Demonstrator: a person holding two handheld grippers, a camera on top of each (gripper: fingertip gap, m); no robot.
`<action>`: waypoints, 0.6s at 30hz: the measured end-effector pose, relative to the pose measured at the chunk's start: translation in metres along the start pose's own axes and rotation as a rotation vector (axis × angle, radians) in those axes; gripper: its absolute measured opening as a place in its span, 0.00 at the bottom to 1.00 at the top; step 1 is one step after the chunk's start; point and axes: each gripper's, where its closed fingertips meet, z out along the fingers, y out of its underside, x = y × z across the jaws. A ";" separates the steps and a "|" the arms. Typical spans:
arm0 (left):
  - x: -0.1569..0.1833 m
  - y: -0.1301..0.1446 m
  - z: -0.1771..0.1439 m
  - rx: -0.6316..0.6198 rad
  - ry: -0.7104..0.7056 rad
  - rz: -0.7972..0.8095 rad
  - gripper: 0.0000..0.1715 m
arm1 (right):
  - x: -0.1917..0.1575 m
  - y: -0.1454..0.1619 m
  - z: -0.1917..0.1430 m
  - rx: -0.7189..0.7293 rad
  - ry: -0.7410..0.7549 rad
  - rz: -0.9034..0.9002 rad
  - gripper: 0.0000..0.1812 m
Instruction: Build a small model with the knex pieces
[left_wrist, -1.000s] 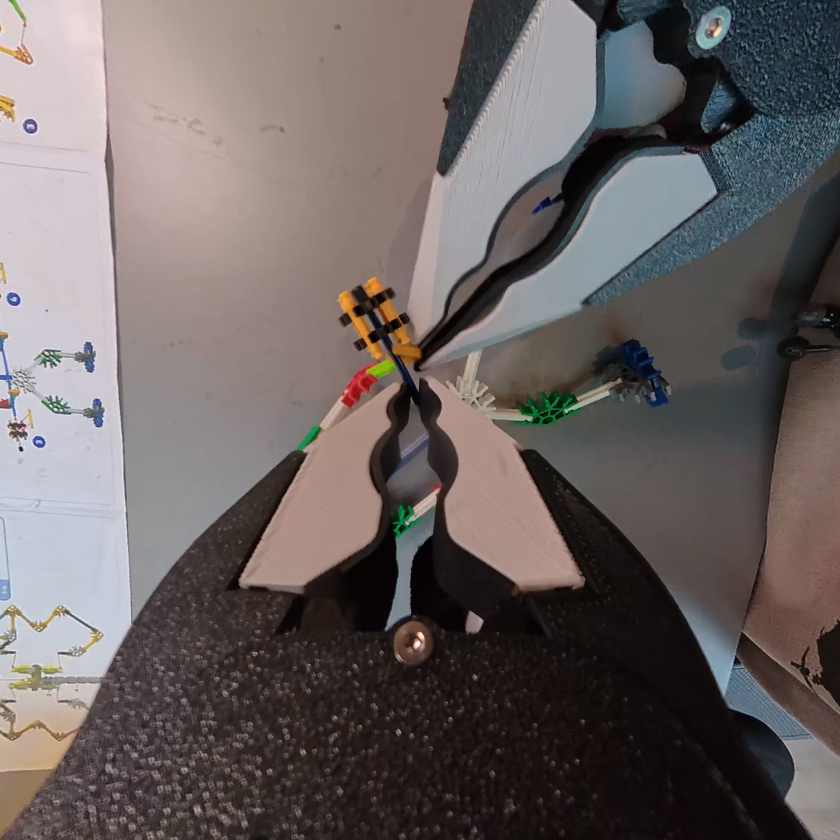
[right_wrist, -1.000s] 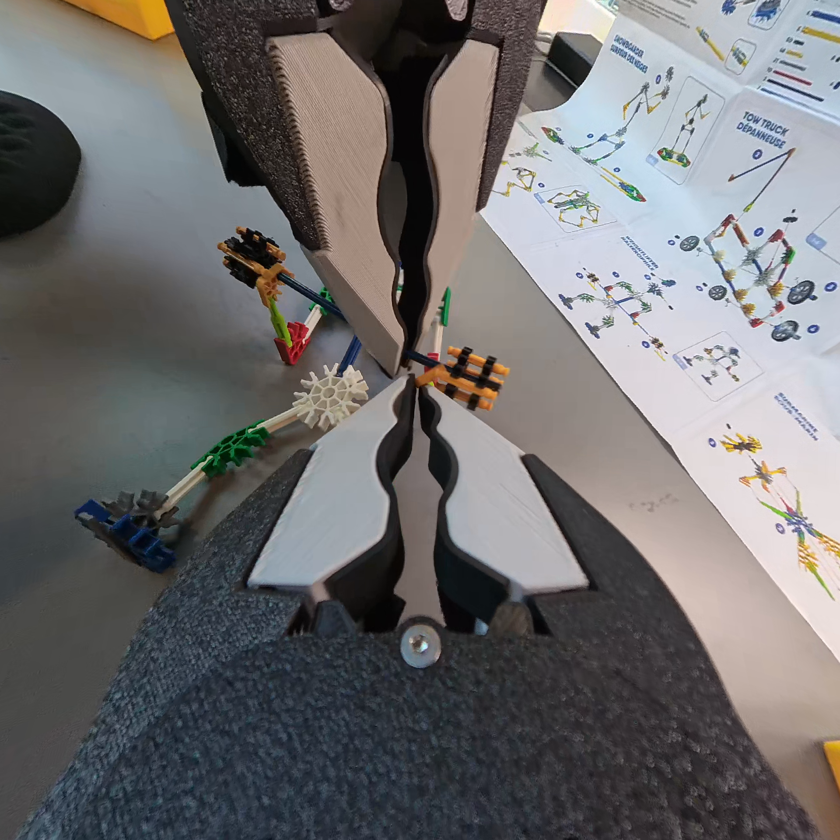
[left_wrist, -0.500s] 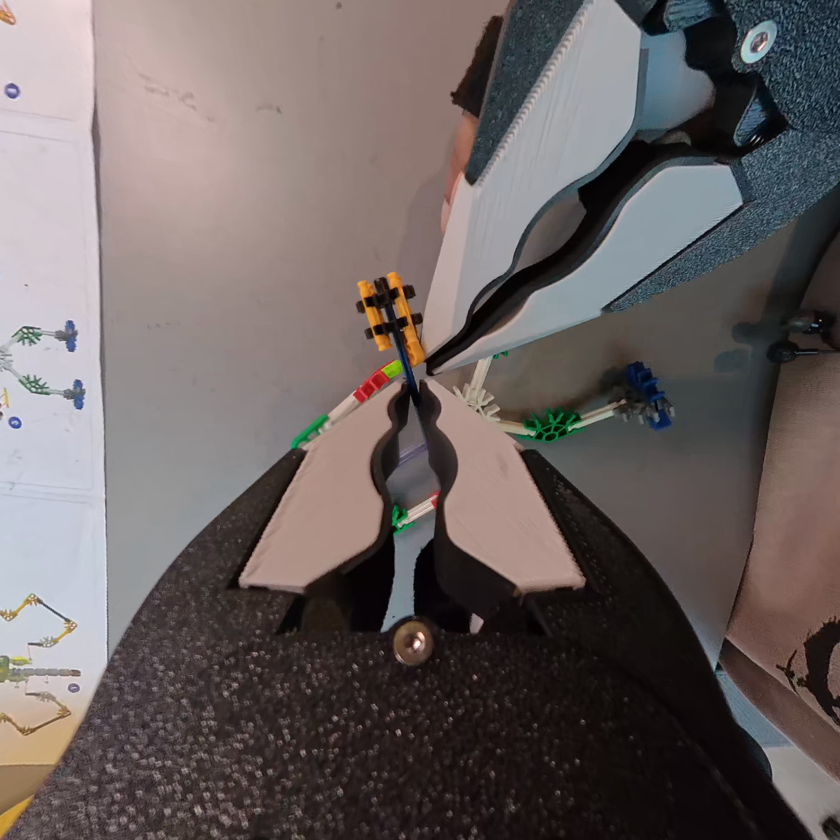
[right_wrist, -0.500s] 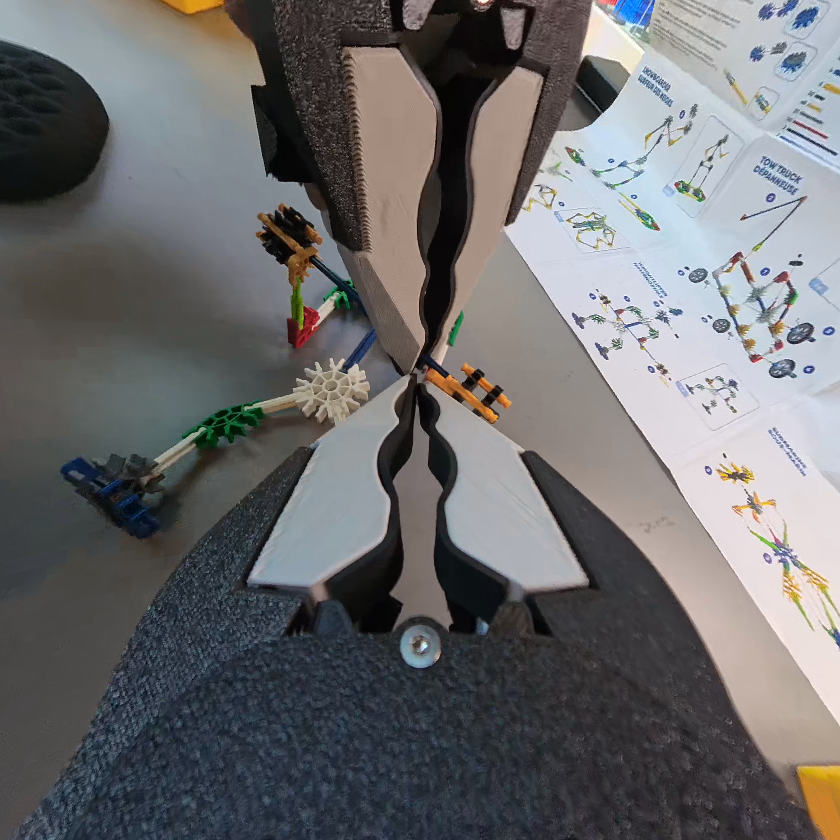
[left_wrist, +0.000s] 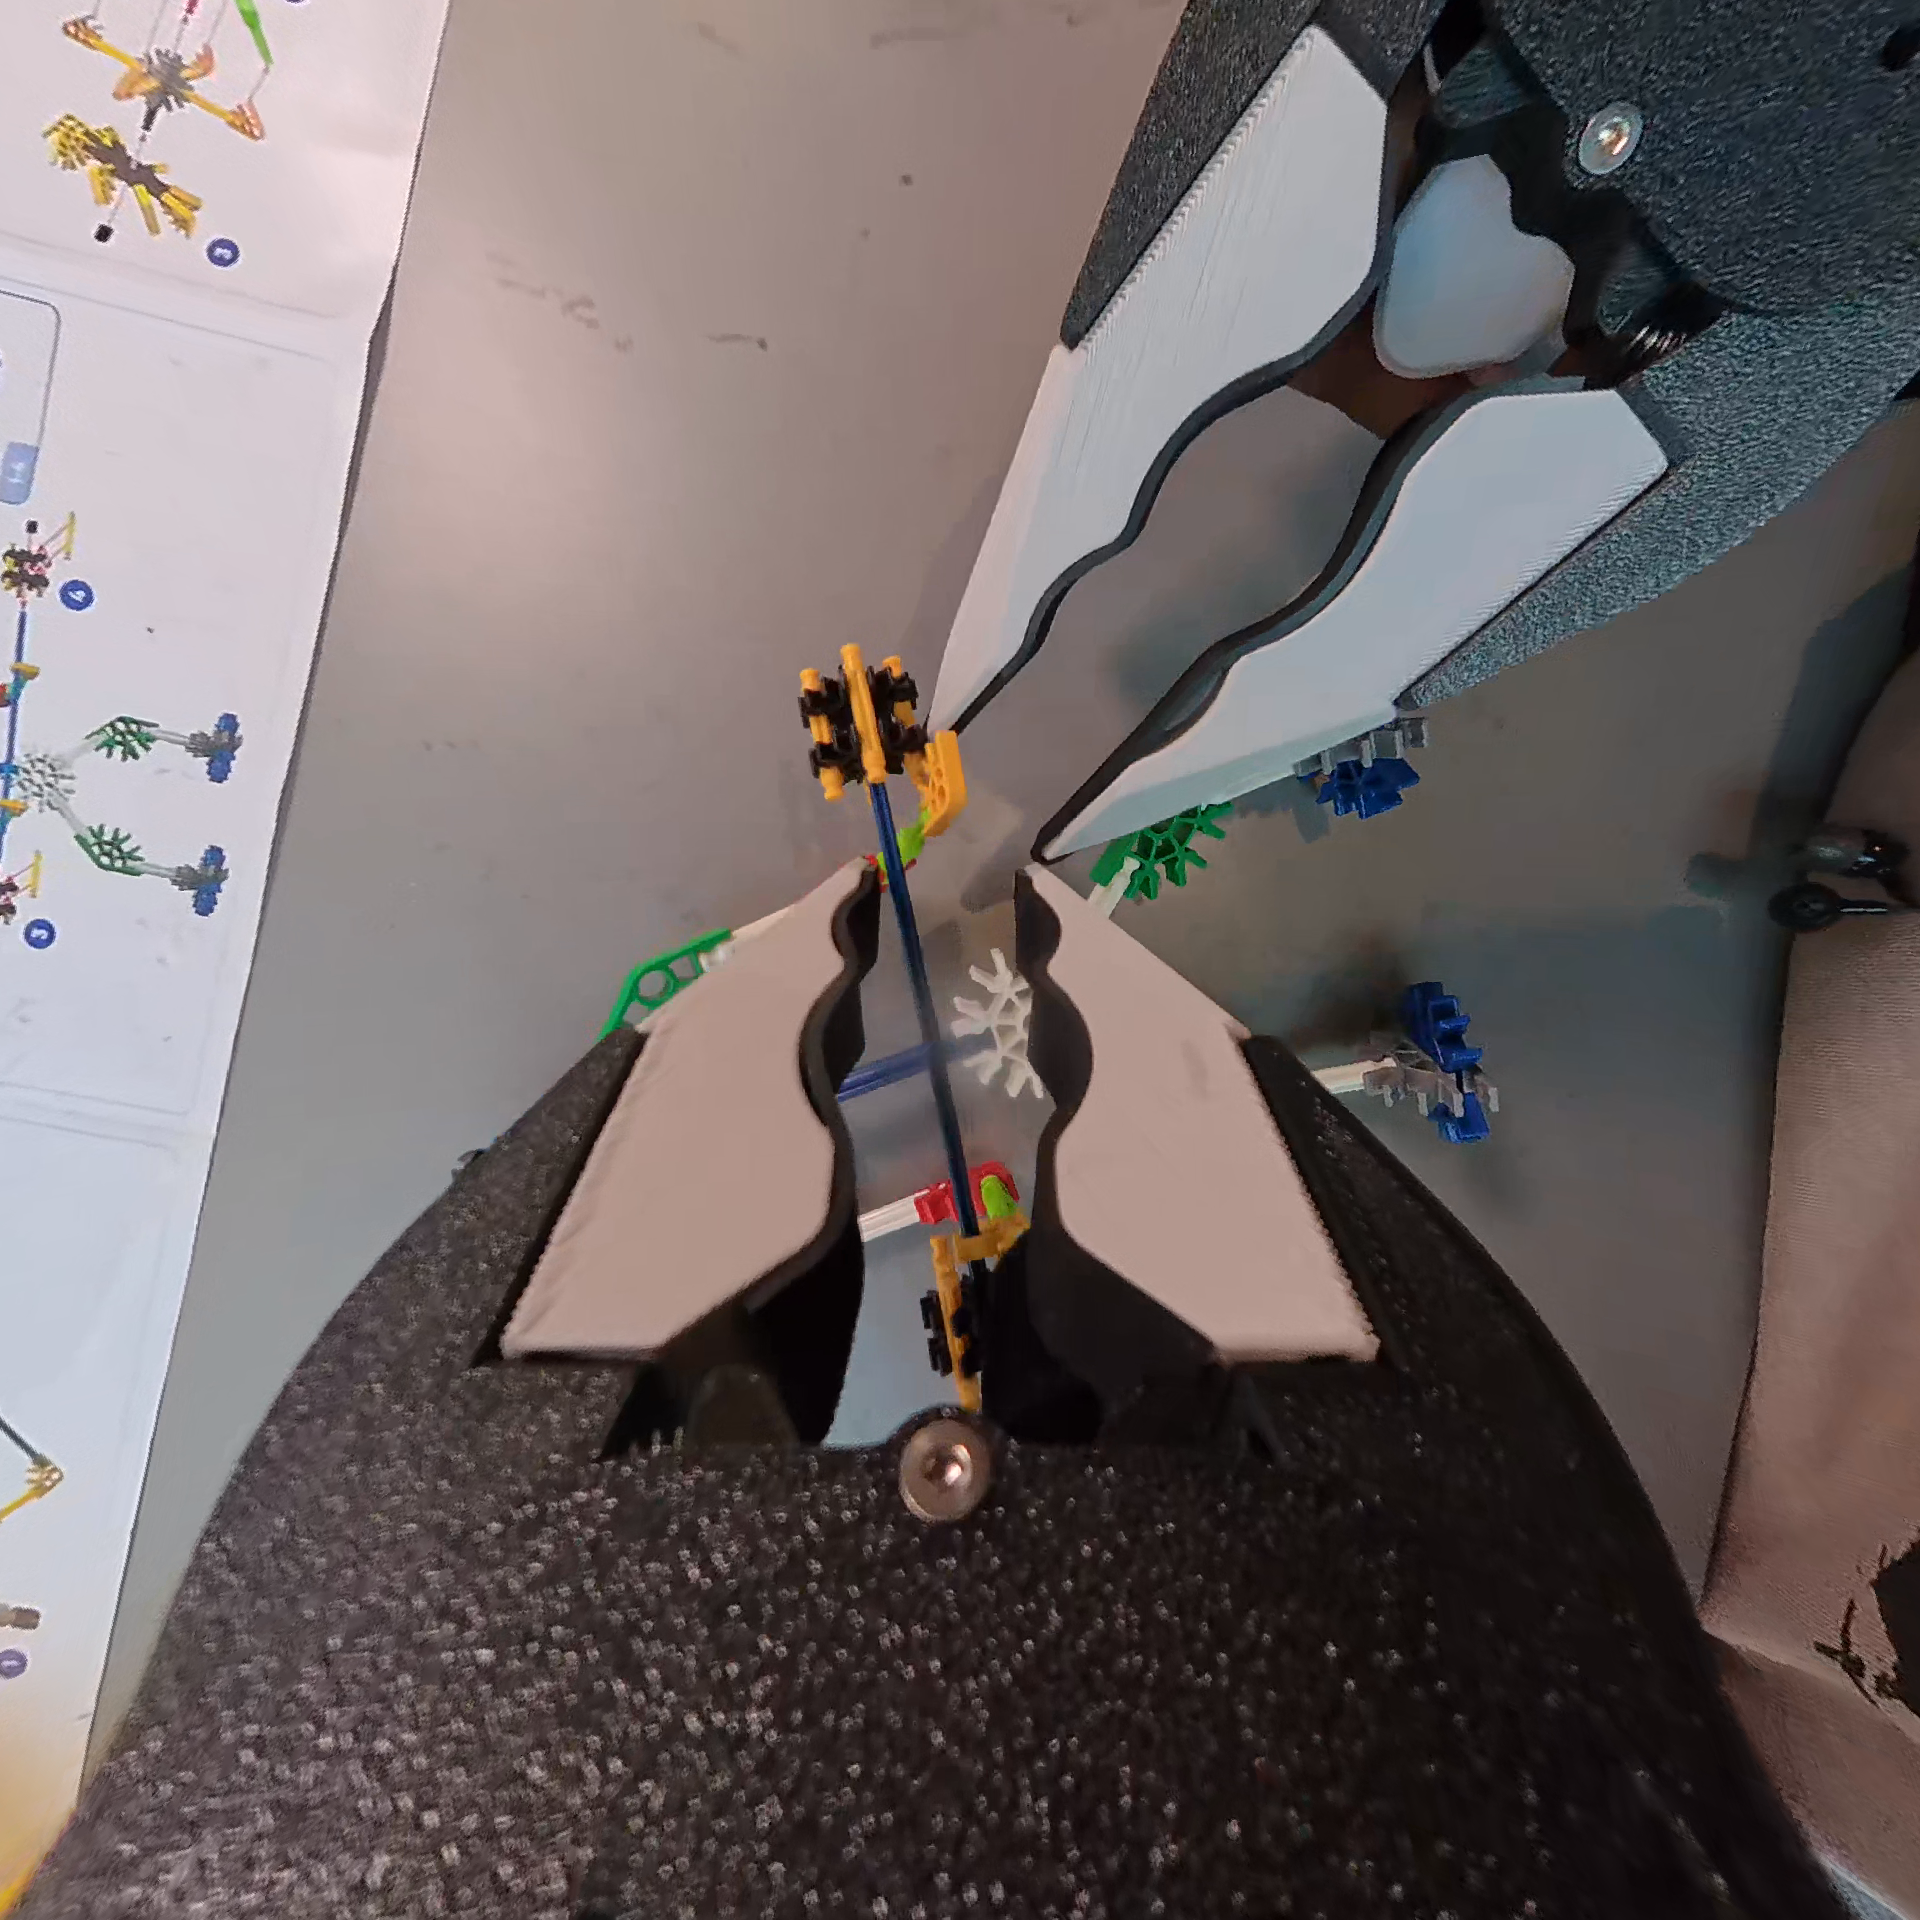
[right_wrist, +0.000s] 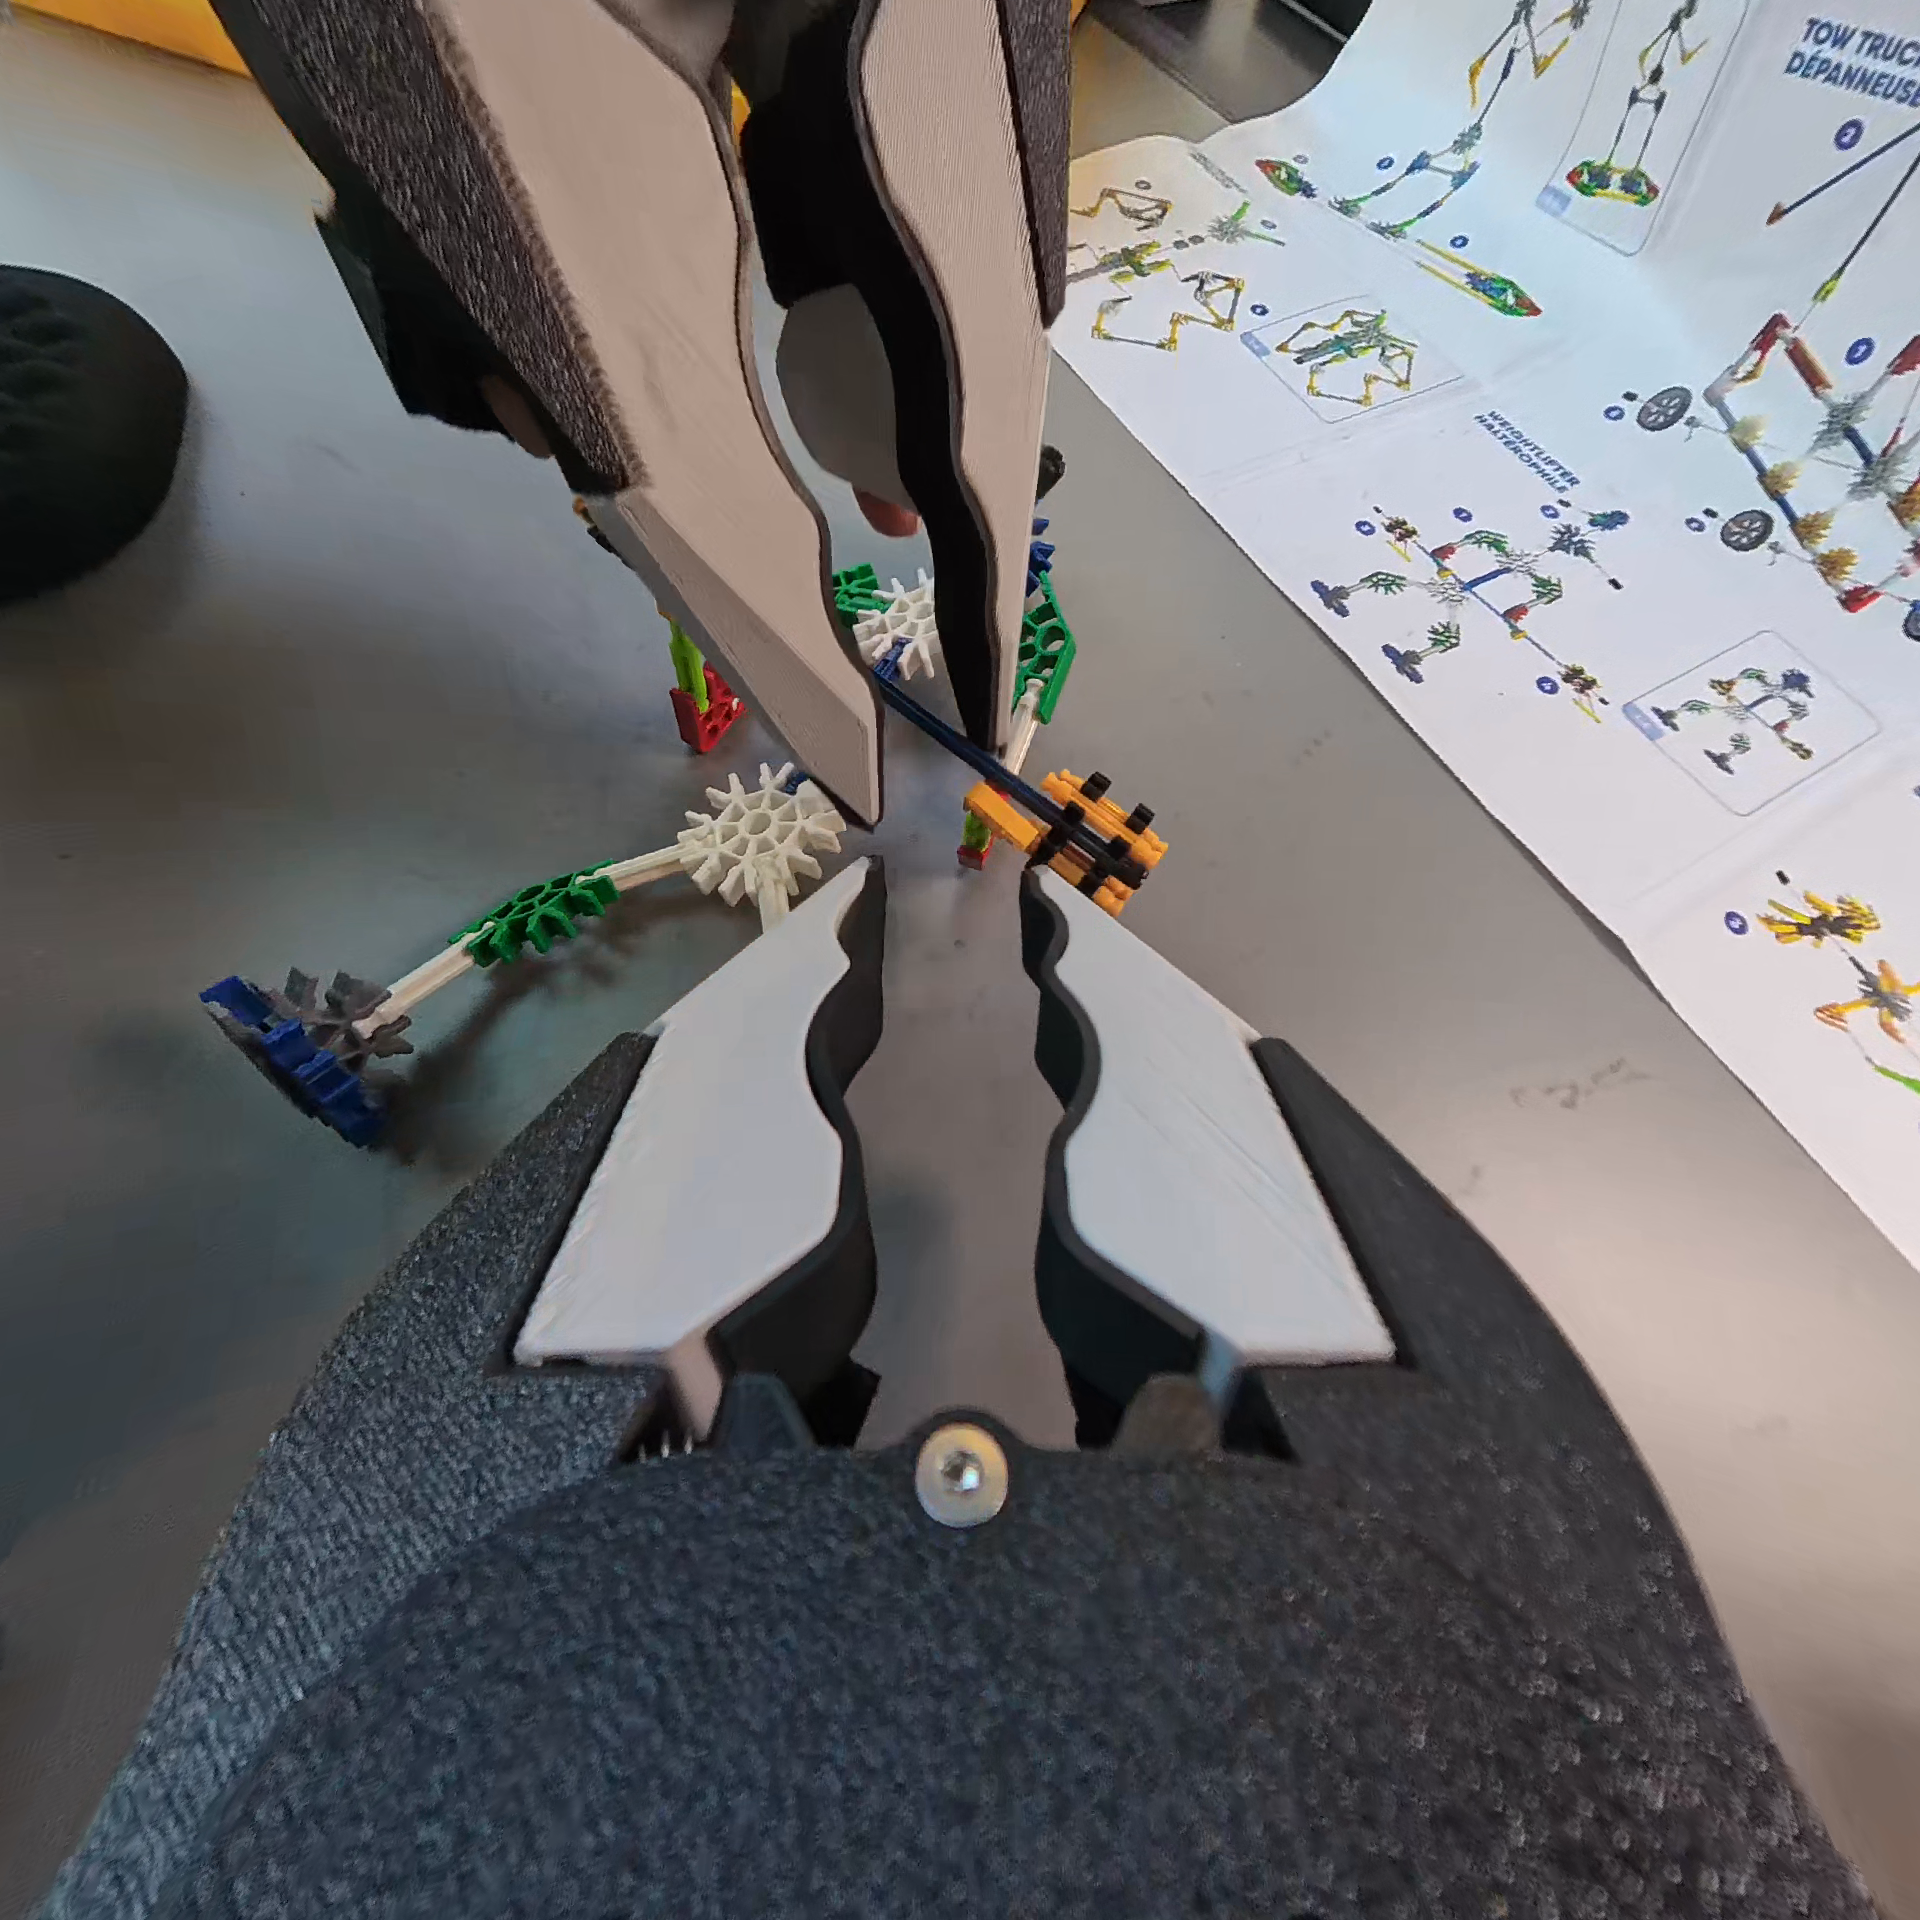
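A small rod-and-connector toy model rests on the grey table (left_wrist: 623, 468). Its dark blue rod (left_wrist: 920, 997) runs lengthwise between the fingers of my open left gripper (left_wrist: 945, 878), close to one finger. A yellow-and-black end piece (left_wrist: 862, 722) sits just past the tips. My right gripper (right_wrist: 948, 871) is open and empty, its tips just short of the same orange-and-black piece (right_wrist: 1091, 842) and the rod (right_wrist: 956, 743). A white snowflake connector (right_wrist: 764, 831), a green connector (right_wrist: 540, 914) and a blue-grey end (right_wrist: 312, 1029) stretch left. The two grippers face each other, tips nearly touching.
A printed instruction sheet (right_wrist: 1558, 468) covers the table on one side; it also shows in the left wrist view (left_wrist: 156, 727). A black round object (right_wrist: 62, 436) lies at the far left. Small black wheels (left_wrist: 1839, 883) and beige fabric (left_wrist: 1849, 1247) sit at the table edge. The black round object (right_wrist: 62, 436) is about 25 cm from both grippers' fingertips.
Both grippers were shut on the blue rod beside the yellow-and-black piece; now both have opened. The model has dropped lower between the left gripper's fingers.
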 end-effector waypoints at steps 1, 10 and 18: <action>-0.001 0.000 0.004 -0.005 -0.002 0.001 0.15 | 0.002 -0.001 0.001 0.007 0.008 0.005 0.15; -0.009 -0.003 -0.003 0.043 -0.044 -0.006 0.13 | 0.006 -0.007 -0.001 0.049 -0.044 0.112 0.13; -0.002 0.006 -0.013 0.104 -0.068 0.023 0.13 | 0.004 -0.011 0.006 0.028 -0.056 -0.106 0.04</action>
